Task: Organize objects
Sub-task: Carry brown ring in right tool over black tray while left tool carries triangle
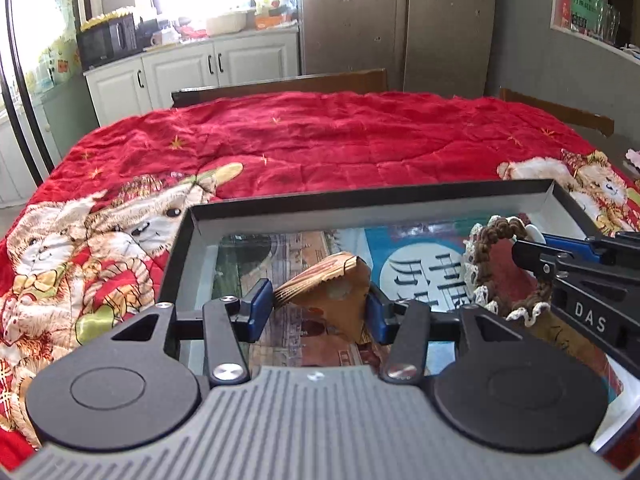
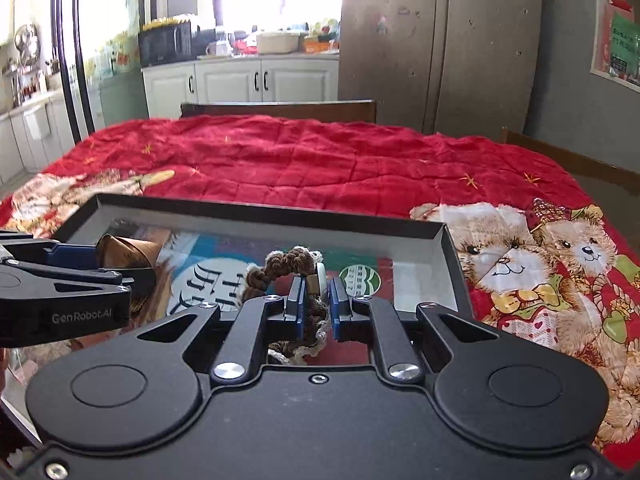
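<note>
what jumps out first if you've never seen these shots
The bright red teddy-bear quilt covering the table grabs the eye. On it lies a shallow black tray with a printed picture inside. Over the tray, the left tool holds a folded brown paper fan and the right tool a crocheted ring.

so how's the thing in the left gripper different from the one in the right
The folded paper fan in the left gripper is flat, tan and stiff-looking; the crocheted ring in the right gripper is a soft brown loop with cream lace edging. The fan is wide, so the left jaws stand well apart; the ring's edge is thin, so the right jaws are nearly closed. Both hang over the black tray.
</note>
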